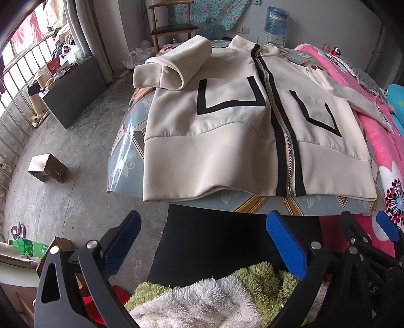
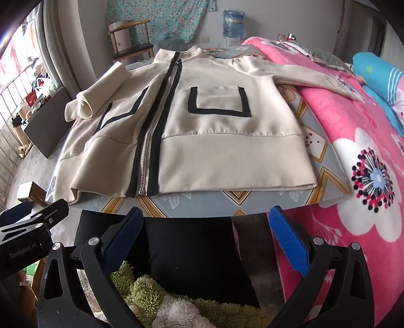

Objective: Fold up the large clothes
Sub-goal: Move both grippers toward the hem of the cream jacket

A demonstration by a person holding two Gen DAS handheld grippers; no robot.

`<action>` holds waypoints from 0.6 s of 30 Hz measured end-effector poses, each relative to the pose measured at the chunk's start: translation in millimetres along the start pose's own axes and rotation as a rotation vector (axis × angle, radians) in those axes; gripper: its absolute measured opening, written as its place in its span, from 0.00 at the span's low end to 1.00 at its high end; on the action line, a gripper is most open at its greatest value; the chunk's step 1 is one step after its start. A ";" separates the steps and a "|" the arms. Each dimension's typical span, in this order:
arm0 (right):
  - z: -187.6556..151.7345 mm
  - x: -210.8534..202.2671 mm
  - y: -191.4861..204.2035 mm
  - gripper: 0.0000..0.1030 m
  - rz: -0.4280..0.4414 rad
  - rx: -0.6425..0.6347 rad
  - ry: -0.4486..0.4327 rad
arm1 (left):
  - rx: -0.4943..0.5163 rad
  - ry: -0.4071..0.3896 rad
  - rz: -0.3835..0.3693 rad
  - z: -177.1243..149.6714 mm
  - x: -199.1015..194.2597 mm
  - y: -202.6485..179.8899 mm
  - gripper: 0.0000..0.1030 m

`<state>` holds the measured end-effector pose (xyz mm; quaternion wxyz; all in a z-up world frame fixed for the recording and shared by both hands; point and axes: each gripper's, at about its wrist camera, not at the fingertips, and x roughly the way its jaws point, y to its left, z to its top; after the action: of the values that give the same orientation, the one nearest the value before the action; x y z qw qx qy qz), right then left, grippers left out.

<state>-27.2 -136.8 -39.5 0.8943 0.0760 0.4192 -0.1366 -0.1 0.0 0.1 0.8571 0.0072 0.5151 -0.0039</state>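
Currently, the cream jacket (image 2: pixel 202 141) is laid flat, zipped, on the patterned table (image 2: pixel 325 176); both the left gripper (image 1: pixel 202 242) and right gripper (image 2: pixel 205 237) are spread wide, with nothing grasped.

Legible text, one full item: "GenRobot.AI", pale lettering on the black body of the left gripper (image 2: pixel 32 214), seen at the left edge of the right wrist view.

Partial item: a single letter "S", turned sideways, pale on the black frame of the right gripper (image 1: pixel 363 224), at the lower right edge of the left wrist view; the rest of the word is cut off.

Unreadable items: the label on the blue water bottle (image 1: pixel 277 19); print on the green plastic bottle (image 1: pixel 27 246) on the floor; markings on the small brown box (image 1: pixel 48 167).
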 end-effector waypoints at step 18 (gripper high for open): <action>14.8 -9.0 -7.6 0.94 -0.032 0.037 -0.061 | 0.031 -0.041 -0.016 15.8 1.3 11.5 0.95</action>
<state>-24.2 -146.1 -23.3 0.9029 0.0818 0.3902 -0.1607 14.6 11.3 6.5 0.8672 0.0164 0.4974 -0.0191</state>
